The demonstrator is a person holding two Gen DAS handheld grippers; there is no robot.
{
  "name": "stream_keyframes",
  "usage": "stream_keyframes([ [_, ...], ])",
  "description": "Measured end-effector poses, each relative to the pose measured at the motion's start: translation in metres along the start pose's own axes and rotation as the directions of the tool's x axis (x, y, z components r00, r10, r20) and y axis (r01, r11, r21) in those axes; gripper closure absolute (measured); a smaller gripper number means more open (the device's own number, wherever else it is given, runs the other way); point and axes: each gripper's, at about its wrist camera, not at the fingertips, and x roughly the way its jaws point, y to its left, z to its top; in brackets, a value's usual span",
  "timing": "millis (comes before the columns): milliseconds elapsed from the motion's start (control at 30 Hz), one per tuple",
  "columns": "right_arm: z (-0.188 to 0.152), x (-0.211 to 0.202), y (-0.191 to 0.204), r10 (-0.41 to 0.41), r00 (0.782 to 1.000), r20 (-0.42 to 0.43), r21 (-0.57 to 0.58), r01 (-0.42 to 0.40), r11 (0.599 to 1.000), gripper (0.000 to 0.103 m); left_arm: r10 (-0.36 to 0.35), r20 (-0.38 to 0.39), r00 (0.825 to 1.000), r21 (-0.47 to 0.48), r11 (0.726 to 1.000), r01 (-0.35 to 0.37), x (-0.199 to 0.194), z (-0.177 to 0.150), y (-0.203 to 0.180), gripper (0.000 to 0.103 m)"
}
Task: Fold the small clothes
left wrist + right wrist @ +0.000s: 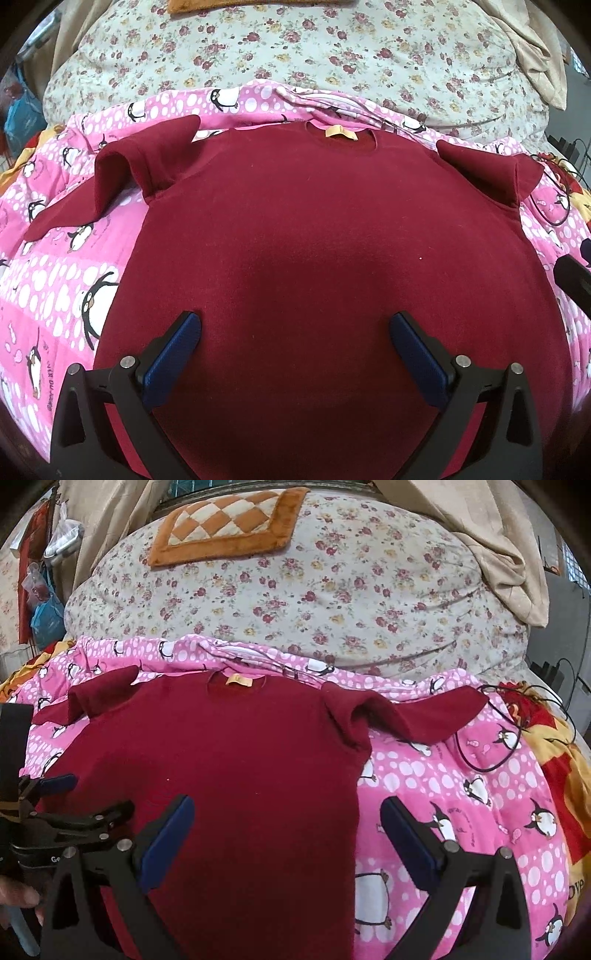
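Observation:
A dark red long-sleeved top (295, 229) lies flat, back up, on a pink penguin blanket (55, 280), collar with a yellow label (340, 132) at the far end. Both sleeves are bunched near the shoulders. My left gripper (295, 332) is open and empty, hovering over the lower middle of the top. My right gripper (286, 819) is open and empty over the top's (221, 760) right side edge, one finger over the red cloth, the other over the blanket (461, 794). The left gripper (55, 805) shows at the left edge of the right wrist view.
A floral quilt (314, 590) is heaped behind the blanket, with an orange checked cushion (225, 520) on it. A black cable (495, 738) loops on the blanket at the right. Beige curtain (498, 554) hangs at the back right; bags (44, 616) hang at the left.

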Motion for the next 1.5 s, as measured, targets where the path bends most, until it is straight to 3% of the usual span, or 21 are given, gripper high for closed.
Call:
stream_keyframes([
  [700, -0.004, -0.003, -0.007, -0.010, 1.000, 0.003, 0.047, 0.010, 0.999, 0.001, 0.000, 0.033, 0.999, 0.011, 1.000, -0.001, -0.001, -0.006, -0.002, 0.016],
  [1167, 0.011, 0.005, -0.004, -0.015, 1.000, 0.008, 0.039, 0.015, 0.999, 0.001, -0.004, -0.025, 1.000, 0.013, 1.000, 0.005, 0.000, -0.001, -0.003, 0.016],
  [1367, 0.043, 0.053, 0.003, 0.076, 0.992, -0.104, 0.010, -0.075, 0.997, 0.001, -0.006, -0.015, 1.000, 0.016, 1.000, 0.006, 0.001, -0.001, -0.004, 0.016],
  [1500, 0.022, 0.084, 0.006, 0.080, 0.978, -0.194, 0.035, -0.075, 0.997, 0.001, -0.006, -0.013, 1.000, 0.018, 1.000, 0.006, 0.001, -0.001, -0.004, 0.016],
])
